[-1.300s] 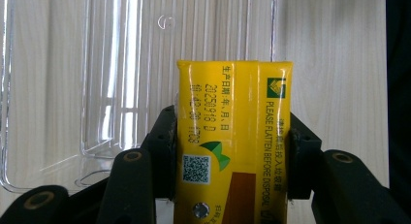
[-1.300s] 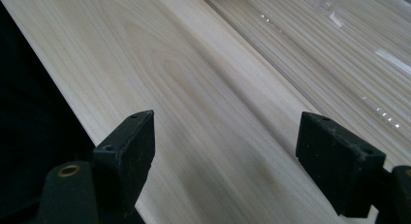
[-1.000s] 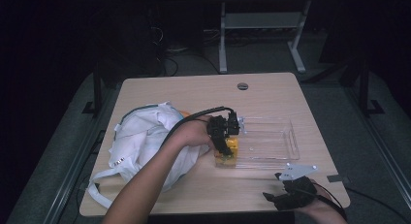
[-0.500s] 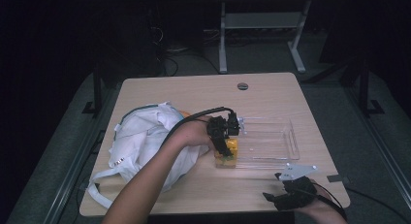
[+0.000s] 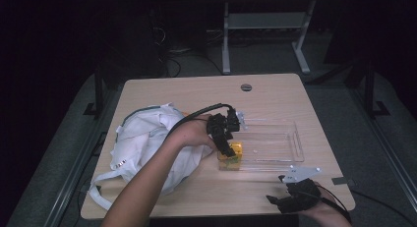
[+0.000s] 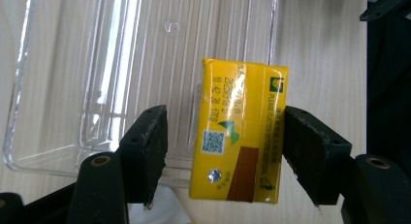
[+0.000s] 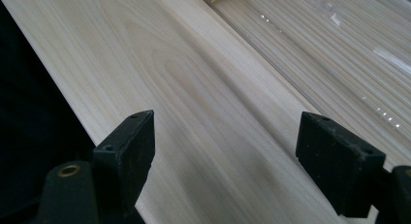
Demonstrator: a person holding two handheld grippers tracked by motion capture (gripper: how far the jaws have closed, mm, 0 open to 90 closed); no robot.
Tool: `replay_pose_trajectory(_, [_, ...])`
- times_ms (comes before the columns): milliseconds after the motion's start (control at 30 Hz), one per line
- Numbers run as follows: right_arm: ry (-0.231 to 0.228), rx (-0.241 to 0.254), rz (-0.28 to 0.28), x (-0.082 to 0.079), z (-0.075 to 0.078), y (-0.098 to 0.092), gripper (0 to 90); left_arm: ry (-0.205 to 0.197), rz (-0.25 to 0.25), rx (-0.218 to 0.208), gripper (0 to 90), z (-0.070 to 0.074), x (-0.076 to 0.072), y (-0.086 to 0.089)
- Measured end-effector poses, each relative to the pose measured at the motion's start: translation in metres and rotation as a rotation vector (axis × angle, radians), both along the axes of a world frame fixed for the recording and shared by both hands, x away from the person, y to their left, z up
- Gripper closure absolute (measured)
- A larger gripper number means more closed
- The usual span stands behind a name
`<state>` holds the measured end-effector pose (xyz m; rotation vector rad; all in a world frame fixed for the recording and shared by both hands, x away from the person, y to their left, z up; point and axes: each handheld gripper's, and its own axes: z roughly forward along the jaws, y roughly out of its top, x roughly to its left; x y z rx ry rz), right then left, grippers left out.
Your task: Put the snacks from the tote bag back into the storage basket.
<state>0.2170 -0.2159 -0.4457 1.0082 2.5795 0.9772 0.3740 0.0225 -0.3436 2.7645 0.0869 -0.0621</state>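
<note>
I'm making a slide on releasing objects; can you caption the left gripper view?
Left gripper, jaws just opening, straddles a yellow carton lying in the clear tray.

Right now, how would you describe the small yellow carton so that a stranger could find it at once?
On the wooden table, right of the white bag, lies a clear plastic tray. The yellow carton lies at the tray's end nearest the bag, between the open jaws of the left gripper. It is the one bright yellow thing there.
</note>
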Motion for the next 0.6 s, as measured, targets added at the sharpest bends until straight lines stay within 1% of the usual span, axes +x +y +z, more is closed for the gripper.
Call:
replay_pose_trajectory(33, [-0.001, 0.001, 0.0, 0.0, 0.0, 0.0, 21.6, 0.007, 0.004, -0.014, 32.9, 0.001, 0.0, 0.002])
replay_pose_trajectory(67, [-0.001, 0.002, 0.001, 0.0, 0.0, 0.0, 21.7, 0.008, -0.001, -0.025, 32.9, 0.002, 0.0, 0.003])
replay_pose_trajectory(133, [-0.001, 0.0, 0.001, 0.0, 0.0, 0.0, 21.6, 0.007, 0.007, -0.042, 31.5, 0.005, -0.001, 0.007])
replay_pose_trajectory(200, [-0.002, -0.001, 0.003, 0.001, -0.001, 0.0, 21.6, 0.009, 0.023, -0.057, 29.7, 0.008, -0.001, 0.012])
replay_pose_trajectory(233, [-0.002, -0.001, 0.002, 0.001, -0.001, 0.0, 21.6, 0.005, 0.026, -0.071, 29.7, 0.009, -0.002, 0.014])
replay_pose_trajectory(333, [0.001, -0.002, 0.0, 0.001, 0.0, 0.001, 21.6, 0.014, 0.046, -0.109, 29.6, 0.015, -0.002, 0.023])
replay_pose_trajectory(467, [-0.001, -0.007, 0.004, 0.001, -0.001, 0.002, 21.7, -0.001, 0.077, -0.139, 29.6, 0.02, -0.005, 0.036])
replay_pose_trajectory(600, [0.0, -0.005, 0.001, 0.002, -0.001, 0.002, 21.6, -0.007, 0.108, -0.167, 29.6, 0.025, -0.009, 0.05])
